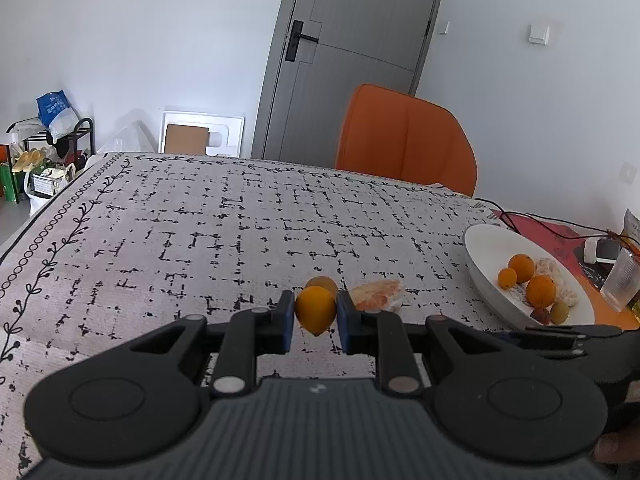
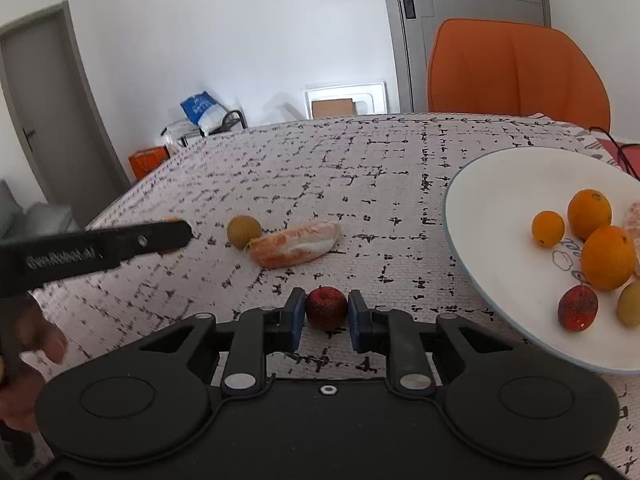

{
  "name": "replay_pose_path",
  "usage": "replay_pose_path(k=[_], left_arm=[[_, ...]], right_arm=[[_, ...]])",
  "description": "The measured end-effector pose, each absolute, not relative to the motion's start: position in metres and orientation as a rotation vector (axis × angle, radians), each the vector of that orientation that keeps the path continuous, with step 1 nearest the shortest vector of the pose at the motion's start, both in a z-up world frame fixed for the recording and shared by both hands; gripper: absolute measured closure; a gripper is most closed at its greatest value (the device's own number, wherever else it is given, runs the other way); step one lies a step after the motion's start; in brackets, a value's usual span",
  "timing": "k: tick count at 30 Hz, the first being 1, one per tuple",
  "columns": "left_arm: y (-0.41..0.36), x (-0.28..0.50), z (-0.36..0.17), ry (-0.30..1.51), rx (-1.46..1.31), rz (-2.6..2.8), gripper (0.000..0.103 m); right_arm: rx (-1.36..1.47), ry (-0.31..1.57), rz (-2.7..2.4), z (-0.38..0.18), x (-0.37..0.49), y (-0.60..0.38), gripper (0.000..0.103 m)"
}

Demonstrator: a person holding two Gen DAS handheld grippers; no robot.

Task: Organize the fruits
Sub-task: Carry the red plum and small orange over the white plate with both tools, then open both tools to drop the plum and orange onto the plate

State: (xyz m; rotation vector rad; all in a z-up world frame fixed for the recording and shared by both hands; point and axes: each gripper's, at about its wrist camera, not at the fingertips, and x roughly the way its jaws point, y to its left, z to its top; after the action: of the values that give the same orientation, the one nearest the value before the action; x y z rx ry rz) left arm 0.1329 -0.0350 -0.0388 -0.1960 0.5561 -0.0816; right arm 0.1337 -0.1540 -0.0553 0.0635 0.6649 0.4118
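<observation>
Low in the left wrist view, the left claw (image 1: 316, 314) pinches a small orange fruit (image 1: 315, 310) between its blue pads, both pads pressed against it, lifted above the patterned tablecloth (image 1: 200, 220). Just behind it sit a round yellowish fruit (image 1: 322, 282) and a peeled citrus piece (image 1: 378, 295) on the cloth.

At the bottom centre of the right wrist view, the right claw (image 2: 326, 314) brackets a dark red fruit (image 2: 326, 307); its left pad touches the fruit, while a thin gap shows at the right pad, so I cannot tell whether it grips. That fruit appears to rest on the cloth.

Toward the right edge of that view, a white plate (image 2: 480, 200) holds three oranges (image 2: 608, 258), another red fruit (image 2: 578, 307) and a greenish one (image 2: 630, 304). An orange chair (image 2: 516, 68) stands at the upper right.
</observation>
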Motion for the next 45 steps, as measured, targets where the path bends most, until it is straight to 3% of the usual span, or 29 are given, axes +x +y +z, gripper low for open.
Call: replay_pose_path(k=[12, 26, 27, 29, 31, 45], left_arm=[[-0.065, 0.139, -0.031, 0.543, -0.153, -0.132, 0.082], [-0.103, 0.150, -0.024, 0.537, -0.099, -0.193, 0.082], [-0.106, 0.150, -0.023, 0.537, -0.095, -0.198, 0.082], [-0.113, 0.152, -0.023, 0.537, -0.086, -0.211, 0.082], [-0.120, 0.154, -0.022, 0.539, -0.076, -0.225, 0.082], [-0.169, 0.170, -0.021, 0.545, -0.015, -0.314, 0.082]], right_arm=[[0.152, 0.553, 0.354, -0.026, 0.125, -0.198, 0.082], [0.206, 0.520, 0.277, -0.029, 0.124, -0.241, 0.081], [0.211, 0.520, 0.273, -0.030, 0.124, -0.244, 0.080], [0.215, 0.511, 0.257, -0.031, 0.122, -0.248, 0.065], [0.205, 0.500, 0.229, -0.031, 0.118, -0.254, 0.058], [0.273, 0.489, 0.165, -0.035, 0.104, -0.297, 0.055]])
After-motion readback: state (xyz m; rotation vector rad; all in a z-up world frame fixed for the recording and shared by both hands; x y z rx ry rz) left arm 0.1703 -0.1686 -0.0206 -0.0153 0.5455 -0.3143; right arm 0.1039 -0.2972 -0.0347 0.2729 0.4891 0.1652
